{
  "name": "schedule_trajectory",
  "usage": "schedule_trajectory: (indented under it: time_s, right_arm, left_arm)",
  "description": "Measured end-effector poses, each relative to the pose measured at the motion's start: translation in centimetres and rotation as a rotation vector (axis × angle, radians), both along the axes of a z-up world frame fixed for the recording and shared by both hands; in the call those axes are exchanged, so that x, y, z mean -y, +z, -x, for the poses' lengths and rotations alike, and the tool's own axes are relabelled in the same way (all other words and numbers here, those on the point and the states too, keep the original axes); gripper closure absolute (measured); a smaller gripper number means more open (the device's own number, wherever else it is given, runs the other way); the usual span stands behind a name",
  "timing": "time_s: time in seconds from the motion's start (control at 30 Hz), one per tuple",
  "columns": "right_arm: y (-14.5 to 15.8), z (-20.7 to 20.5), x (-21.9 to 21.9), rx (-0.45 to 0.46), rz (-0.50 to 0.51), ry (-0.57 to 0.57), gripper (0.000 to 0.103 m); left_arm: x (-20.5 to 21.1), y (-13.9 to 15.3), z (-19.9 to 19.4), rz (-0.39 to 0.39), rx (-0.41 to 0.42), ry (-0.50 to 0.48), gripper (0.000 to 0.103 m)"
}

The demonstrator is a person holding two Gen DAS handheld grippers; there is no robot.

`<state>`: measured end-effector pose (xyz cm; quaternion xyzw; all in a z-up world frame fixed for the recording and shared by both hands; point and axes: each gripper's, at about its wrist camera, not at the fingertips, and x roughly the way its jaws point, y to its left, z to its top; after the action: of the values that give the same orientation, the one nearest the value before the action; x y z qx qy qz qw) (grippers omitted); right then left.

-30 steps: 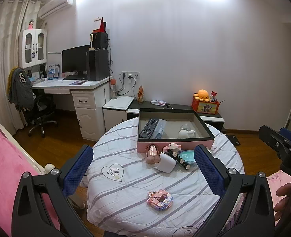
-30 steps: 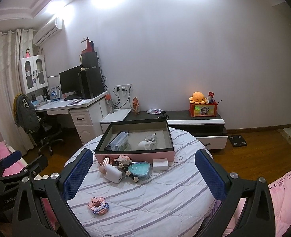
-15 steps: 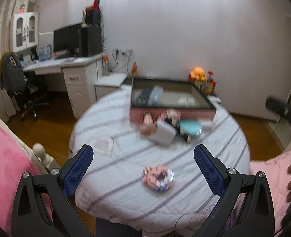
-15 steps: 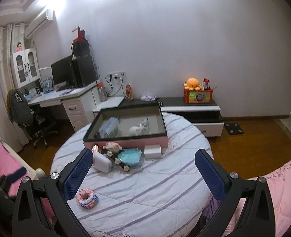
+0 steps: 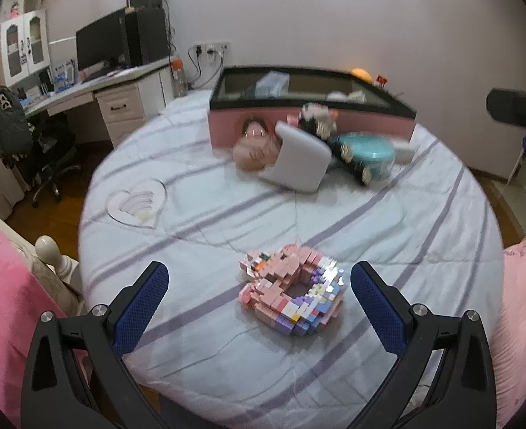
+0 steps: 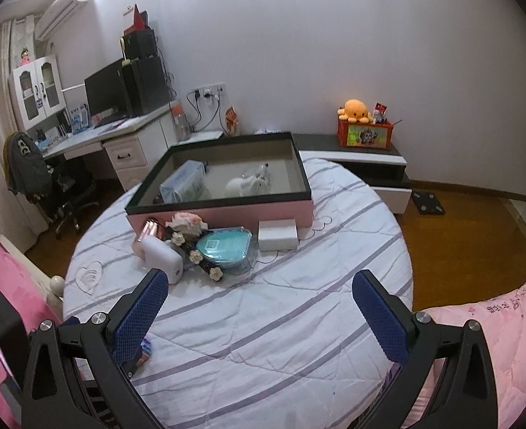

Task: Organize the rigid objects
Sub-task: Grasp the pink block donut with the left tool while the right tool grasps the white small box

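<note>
We take the pink box [image 6: 227, 193] at the far side of the round table [image 6: 298, 307] as our landmark. Our left gripper [image 5: 259, 293] hangs with its fingers spread wide and empty, the pastel block ring [image 5: 291, 296] lying on the cloth between them, well in front of the box. Against the box's front wall we see a pink cylinder [image 6: 150, 230], a white rounded case [image 6: 162, 257] leaning by it, a teal heart-shaped container [image 6: 225, 250], then a small white box [image 6: 277, 237]. Our right gripper [image 6: 261, 304] is likewise spread and holds nothing, in front of that cluster.
</note>
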<state>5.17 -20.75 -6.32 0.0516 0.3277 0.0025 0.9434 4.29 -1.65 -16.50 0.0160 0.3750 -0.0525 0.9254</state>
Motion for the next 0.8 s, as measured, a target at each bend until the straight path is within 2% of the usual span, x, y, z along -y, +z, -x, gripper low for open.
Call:
schedule_trajectory:
  time_s: [0.07,0.17,0.2,0.23,0.47,0.8]
  right_arm:
    - [-0.7,-0.8,0.2,-0.022,0.003,-0.002,0.000]
    - [-1.9,-2.2,0.7,-0.058,0.001,-0.006,0.000]
    - [-2.3,-2.6,0.8,-0.069,0.000,-0.007,0.000]
    - [-2.7,-3.1,0.9,-0.079,0.000,-0.007,0.000]
    - [-5.0,-6.3,1.3,-0.137,-0.004,0.006,0.000]
    - [-5.9,-11.1,2.5,-0.160,-0.012,-0.014,0.000]
  left_arm:
    - [0.0,-0.9,-0.6,0.012,-0.019,0.000,0.000]
    - [-0.2,-1.5,-1.7,0.035,-0.046,0.000,0.010]
    - [-0.1,-1.5,-1.9,0.028,-0.041,0.001,0.019]
    - [0.0,-1.5,-2.3,0.020,-0.042,0.000,0.033]
    - [-0.5,-1.0,-4.4,0.032,-0.051,0.010,0.034]
    - [-2.0,1.1,-7.1,0.038,-0.008,0.044,0.034]
